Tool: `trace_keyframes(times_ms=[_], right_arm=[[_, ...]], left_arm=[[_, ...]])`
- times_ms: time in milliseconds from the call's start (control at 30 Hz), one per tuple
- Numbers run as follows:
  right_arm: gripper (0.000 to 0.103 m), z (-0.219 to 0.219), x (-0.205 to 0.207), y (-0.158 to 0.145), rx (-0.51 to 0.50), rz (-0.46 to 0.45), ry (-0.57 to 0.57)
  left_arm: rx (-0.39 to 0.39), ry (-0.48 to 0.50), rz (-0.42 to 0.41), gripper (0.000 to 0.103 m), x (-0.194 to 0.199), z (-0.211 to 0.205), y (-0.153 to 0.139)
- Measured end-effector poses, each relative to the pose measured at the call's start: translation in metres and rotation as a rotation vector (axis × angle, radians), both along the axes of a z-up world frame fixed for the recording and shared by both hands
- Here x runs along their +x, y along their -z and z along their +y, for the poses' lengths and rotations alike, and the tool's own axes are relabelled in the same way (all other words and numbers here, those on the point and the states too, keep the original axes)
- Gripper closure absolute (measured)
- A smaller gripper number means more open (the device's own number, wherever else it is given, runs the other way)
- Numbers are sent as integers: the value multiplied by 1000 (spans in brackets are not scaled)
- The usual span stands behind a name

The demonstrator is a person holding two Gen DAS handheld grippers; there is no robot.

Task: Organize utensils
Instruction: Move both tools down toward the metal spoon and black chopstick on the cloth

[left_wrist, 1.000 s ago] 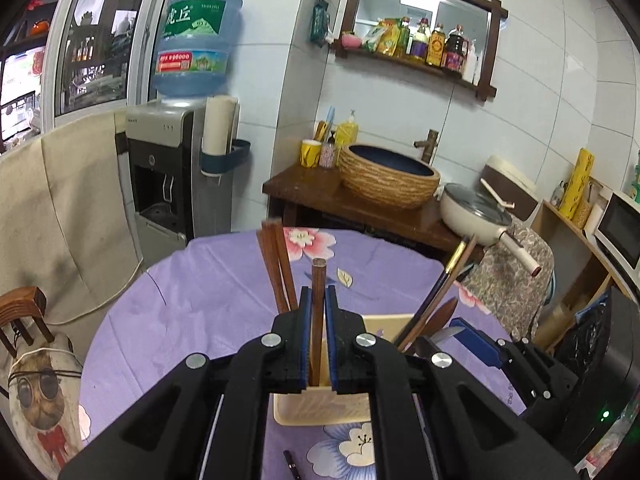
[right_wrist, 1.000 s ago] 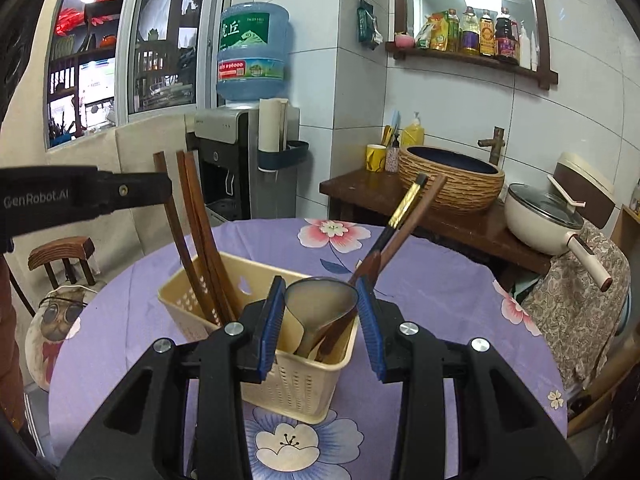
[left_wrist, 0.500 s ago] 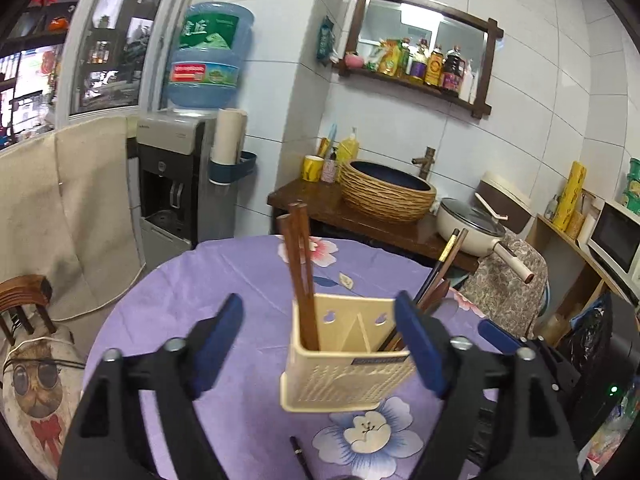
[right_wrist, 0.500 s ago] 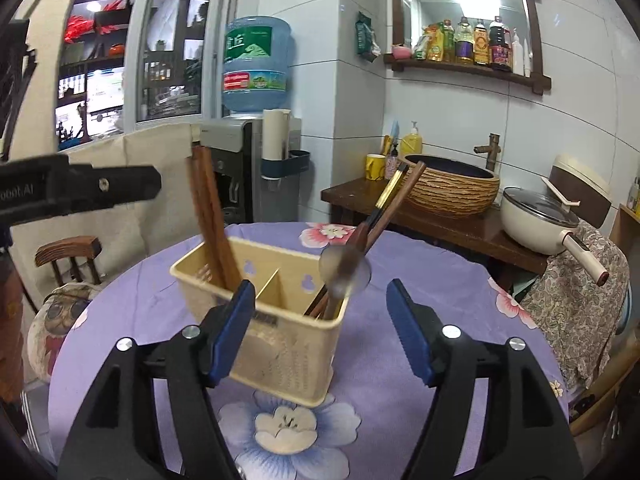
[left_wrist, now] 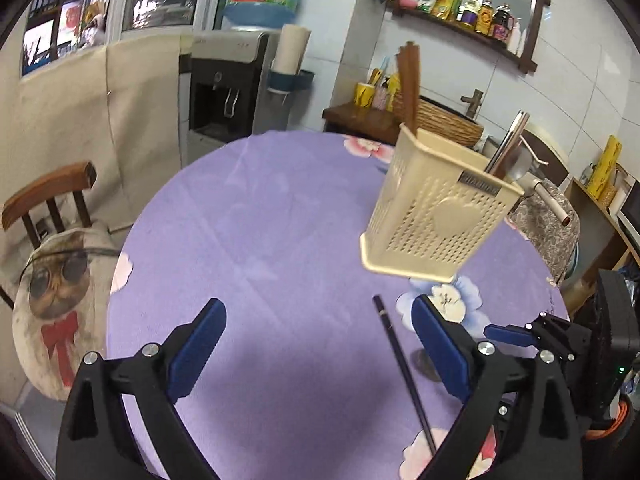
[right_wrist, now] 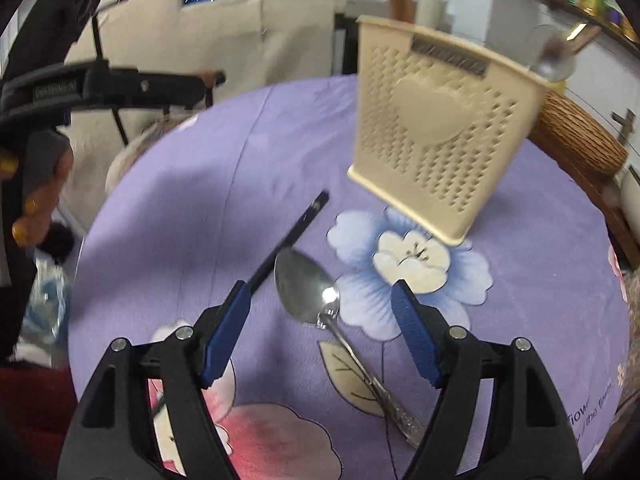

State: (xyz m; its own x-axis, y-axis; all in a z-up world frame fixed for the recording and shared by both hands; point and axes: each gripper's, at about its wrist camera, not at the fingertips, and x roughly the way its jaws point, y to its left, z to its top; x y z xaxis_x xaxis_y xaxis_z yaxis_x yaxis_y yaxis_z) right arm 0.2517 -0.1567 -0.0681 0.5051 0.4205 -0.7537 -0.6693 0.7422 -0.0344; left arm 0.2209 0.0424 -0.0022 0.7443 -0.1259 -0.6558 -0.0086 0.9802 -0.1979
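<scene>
We hold the left gripper (left_wrist: 316,344) above the purple floral tablecloth (left_wrist: 248,240) with its blue-padded jaws spread wide and nothing between them. Ahead and to the right of this gripper stands the cream perforated utensil caddy (left_wrist: 436,216); brown wooden chopsticks (left_wrist: 410,84) stick up from its far-left compartment, and a metal spoon (left_wrist: 520,164) with other handles leans out of its right end. A single black chopstick (left_wrist: 404,372) lies flat on the cloth just inside the right jaw, running away from us toward the caddy but stopping short of it. We hold the right gripper (right_wrist: 322,328) equally wide and empty. Directly between its jaws a silver spoon (right_wrist: 308,292) lies on the cloth, bowl up and away from us, its patterned handle running back beneath the right jaw. The black chopstick (right_wrist: 288,240) lies just left of the spoon bowl, its near end hidden behind the left jaw; contact between the two cannot be judged. The caddy (right_wrist: 436,128) is ahead-right of this gripper, blurred. The left gripper (right_wrist: 132,84) shows at upper left.
</scene>
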Motion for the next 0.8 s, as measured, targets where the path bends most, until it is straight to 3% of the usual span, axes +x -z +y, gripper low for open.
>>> trace_keyframes(times_ms=[300,533,600,767,800], right_arm=[[32,3,18,24,-49,136,-99],[37,13,29,24,-74,134,-172],[40,16,32,25,-70,132,-174],[64,25,37,23,-68,129,-146],[64,25,37,23,-67,129,-132]], left_arm=[[-8,-19,1,11,-12,11,3],[-17,-18,11,11,-12,8,5],[-19,-13,14,11,-12,7,6],[-12,-7,33,11,-8,0,11],[-12,-5,36,11,-8,-2,12]])
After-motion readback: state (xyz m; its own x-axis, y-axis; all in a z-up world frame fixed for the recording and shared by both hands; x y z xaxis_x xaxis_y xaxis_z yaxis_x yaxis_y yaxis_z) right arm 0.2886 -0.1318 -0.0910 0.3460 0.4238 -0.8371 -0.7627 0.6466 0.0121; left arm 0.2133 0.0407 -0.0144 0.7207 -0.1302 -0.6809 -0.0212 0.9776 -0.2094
